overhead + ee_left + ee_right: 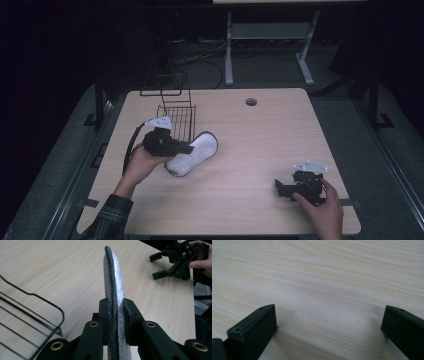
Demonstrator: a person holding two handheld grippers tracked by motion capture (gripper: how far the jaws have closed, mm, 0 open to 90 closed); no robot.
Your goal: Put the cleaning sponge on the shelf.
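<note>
Table point(260, 150): pale wood-grain laminate, rectangular with rounded corners, a small round grommet hole point(251, 102) near the far edge; the grain runs in long soft streaks in the right gripper view. Wire rack point(177, 120): thin black metal rod, an open grid basket with a taller bent frame behind it, standing on the far left part of the table; in the left gripper view its rounded corner and parallel bars point(30, 317) lie at the lower left. Insole point(192, 152): flat, elongated, foot-shaped pad, white textured face with a dark stitched or bound edge, just right of the rack and near the table's middle left; in the left gripper view it is seen edge-on point(113, 285), a thin upright strip with a silvery bubbly surface and a black braided rim. Left gripper point(184, 148): matte black, angular, grey plate on top, cable trailing to the left, held in the person's left hand point(142, 162); jaws narrow and clamped on the insole's near end, pads pressing both faces point(115, 312). Right gripper point(280, 189): same black build, resting low at the near right of the table in the right hand point(322, 205); jaws spread wide, blocky square tips with bare wood between them point(329, 322).
</note>
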